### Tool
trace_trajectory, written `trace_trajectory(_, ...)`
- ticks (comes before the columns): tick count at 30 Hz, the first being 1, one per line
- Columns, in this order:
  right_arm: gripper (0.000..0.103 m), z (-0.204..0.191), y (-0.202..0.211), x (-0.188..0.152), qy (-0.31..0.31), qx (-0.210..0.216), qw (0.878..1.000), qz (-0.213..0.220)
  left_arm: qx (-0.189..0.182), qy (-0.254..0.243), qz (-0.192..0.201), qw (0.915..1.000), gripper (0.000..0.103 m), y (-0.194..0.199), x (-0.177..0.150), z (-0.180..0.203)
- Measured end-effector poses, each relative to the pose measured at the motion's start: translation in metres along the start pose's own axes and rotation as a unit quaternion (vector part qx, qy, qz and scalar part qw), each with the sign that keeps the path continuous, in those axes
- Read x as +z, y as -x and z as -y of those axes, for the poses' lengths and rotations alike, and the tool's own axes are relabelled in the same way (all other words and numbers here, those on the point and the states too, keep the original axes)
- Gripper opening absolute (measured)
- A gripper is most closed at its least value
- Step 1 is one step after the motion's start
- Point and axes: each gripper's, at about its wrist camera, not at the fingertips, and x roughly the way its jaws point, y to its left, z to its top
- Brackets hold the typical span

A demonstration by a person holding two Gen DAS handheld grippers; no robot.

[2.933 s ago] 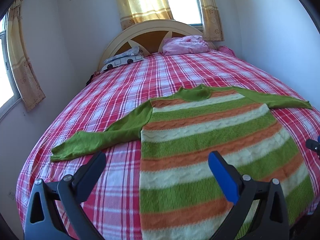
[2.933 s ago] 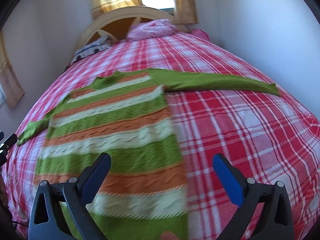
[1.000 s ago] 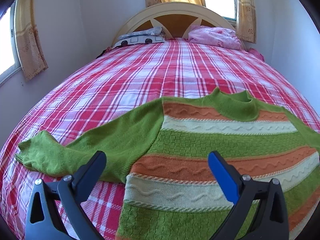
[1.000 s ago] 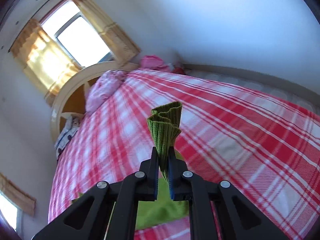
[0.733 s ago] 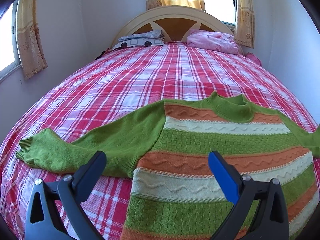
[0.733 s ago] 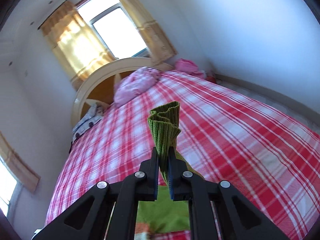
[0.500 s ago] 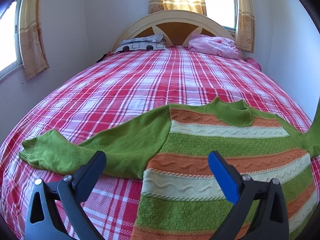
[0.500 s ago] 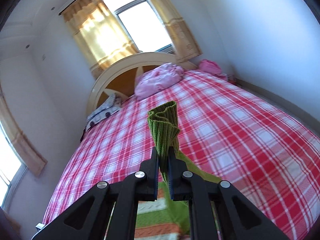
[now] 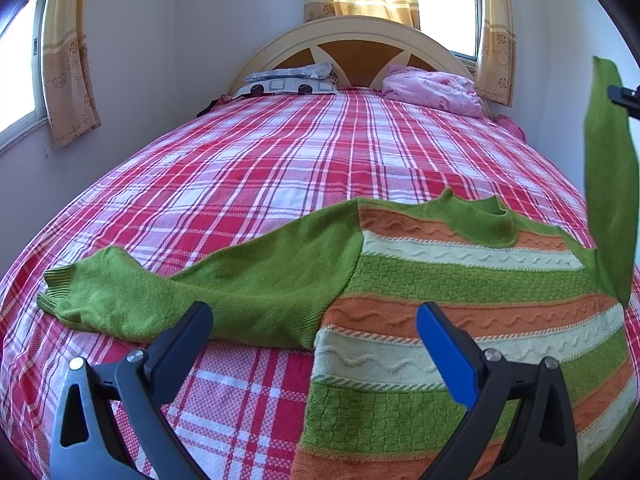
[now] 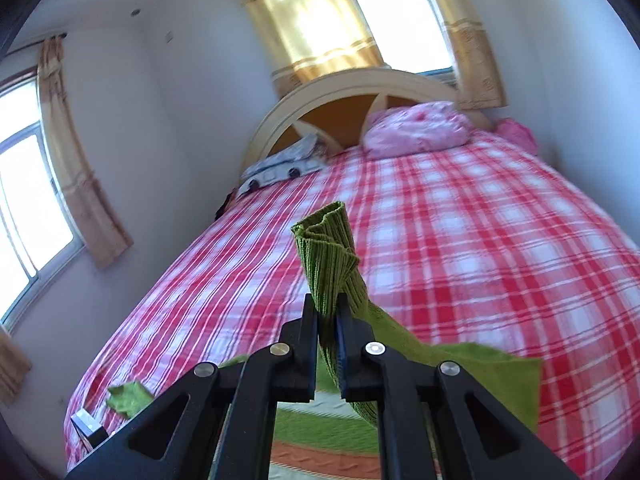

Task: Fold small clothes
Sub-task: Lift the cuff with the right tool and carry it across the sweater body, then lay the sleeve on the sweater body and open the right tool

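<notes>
A green, orange and cream striped sweater point(image 9: 460, 312) lies flat on the red plaid bed point(image 9: 280, 168). Its left sleeve point(image 9: 192, 292) stretches out to the left on the sheet. My left gripper point(image 9: 314, 324) hovers open above the sleeve's shoulder end, with nothing between its fingers. The right sleeve point(image 9: 610, 184) is lifted high off the bed at the right edge of the left wrist view. My right gripper point(image 10: 327, 312) is shut on that sleeve's ribbed green cuff point(image 10: 326, 256), which sticks up past the jaws while the rest hangs down toward the sweater body point(image 10: 320, 432).
A pink pillow point(image 9: 432, 90) and a grey patterned pillow point(image 9: 288, 80) lie against the cream headboard point(image 9: 352, 44). Walls run close along both sides of the bed. Curtained windows stand behind the headboard and on the left wall point(image 10: 24, 200).
My right gripper has carried the cuff up and leftward over the bed, and the view has rolled toward level. The lifted sleeve has come into the left wrist view at the right. The left gripper drifted slightly.
</notes>
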Motion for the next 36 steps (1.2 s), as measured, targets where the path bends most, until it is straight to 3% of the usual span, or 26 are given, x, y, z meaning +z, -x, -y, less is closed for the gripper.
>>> trace_trajectory(5, 0.007, -0.043, -0.059, -0.063, 0.022, 0.033, 0.998, -0.058, 0.005, 0.004, -0.002, 1.0, 0.103, 0.002, -0.001, -0.011)
trace_trajectory(8, 0.007, -0.069, -0.088, -0.107, 0.058, 0.032, 0.994, -0.087, 0.003, 0.005, -0.01, 0.9999, 0.103, 0.001, -0.002, -0.017)
trace_trajectory(12, 0.01, -0.074, -0.121, -0.156, 0.075, 0.051, 0.984, -0.156, -0.009, 0.015, -0.025, 0.9995, 0.103, 0.0, -0.004, -0.02)
trace_trajectory(14, 0.046, -0.065, -0.126, -0.168, 0.073, 0.047, 0.981, -0.176, -0.022, 0.021, -0.036, 0.9989, 0.103, -0.002, -0.004, -0.021)
trace_trajectory(15, 0.08, -0.059, -0.123, -0.173, 0.067, 0.048, 0.979, -0.188, -0.03, 0.021, -0.042, 0.9984, 0.103, -0.003, -0.004, -0.021)
trace_trajectory(16, 0.083, -0.048, -0.116, -0.176, 0.052, 0.06, 0.977, -0.196, -0.035, 0.02, -0.046, 0.9982, 0.103, -0.004, -0.004, -0.02)
trace_trajectory(18, 0.083, -0.035, -0.097, -0.175, 0.043, 0.07, 0.98, -0.183, -0.039, 0.013, -0.048, 0.998, 0.1, -0.006, -0.004, -0.014)
trace_trajectory(22, 0.083, -0.007, -0.056, -0.173, 0.076, 0.019, 0.985, -0.155, -0.06, -0.014, -0.063, 0.9962, 0.089, -0.013, -0.001, 0.007)
trace_trajectory(27, 0.083, 0.023, -0.022, -0.178, 0.107, -0.043, 0.987, -0.116, -0.088, -0.045, -0.113, 0.9886, 0.053, -0.037, -0.002, 0.046)
trace_trajectory(31, 0.083, 0.028, -0.015, -0.196, 0.124, -0.041, 0.986, -0.106, -0.098, -0.032, -0.156, 0.9824, 0.049, -0.064, -0.004, 0.061)
trace_trajectory(34, 0.083, 0.027, -0.011, -0.204, 0.137, -0.036, 0.984, -0.112, -0.104, -0.003, -0.157, 0.9821, 0.049, -0.07, -0.003, 0.06)
trace_trajectory(35, 0.083, 0.025, -0.009, -0.204, 0.14, -0.034, 0.984, -0.107, -0.103, 0.003, -0.157, 0.9823, 0.047, -0.07, -0.003, 0.06)
trace_trajectory(36, 0.083, 0.025, -0.008, -0.204, 0.143, -0.031, 0.984, -0.103, -0.104, 0.009, -0.154, 0.9825, 0.039, -0.07, -0.003, 0.061)
